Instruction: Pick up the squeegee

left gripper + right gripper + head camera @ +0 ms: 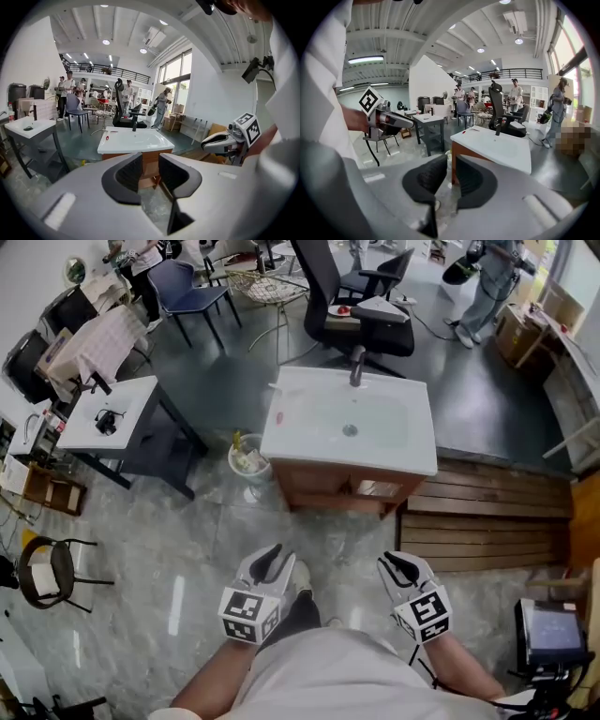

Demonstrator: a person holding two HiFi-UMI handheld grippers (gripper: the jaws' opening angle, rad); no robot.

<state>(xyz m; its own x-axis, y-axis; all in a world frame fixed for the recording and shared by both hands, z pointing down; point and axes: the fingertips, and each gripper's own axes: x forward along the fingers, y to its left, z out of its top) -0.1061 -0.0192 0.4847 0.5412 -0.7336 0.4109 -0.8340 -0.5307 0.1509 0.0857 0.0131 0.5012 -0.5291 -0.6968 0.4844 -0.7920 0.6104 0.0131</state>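
Left gripper (pixel 268 564): jaws apart, empty. Well ahead of it, at the left edge of the sink top (pixel 394 451), lies the squeegee (pixel 278 418) (small, red-marked, likely lengthwise along that edge). Right gripper (pixel 401 568), farther off: barely parted, empty.

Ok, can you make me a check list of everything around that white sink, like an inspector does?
Surface: white sink top on a wooden cabinet, mostly bare; faucet at the back.
Job's things: a small red thing lies near the sink's left edge; too small to tell if it is the squeegee.
Clutter: a bin with rubbish stands on the floor beside the cabinet.
Grippers: left gripper and right gripper both open, empty, well short of the sink.
Cables: a thin dark cable lies on the floor beyond the sink.
Surroundings: office chair, white desk, wooden planks, people far off.
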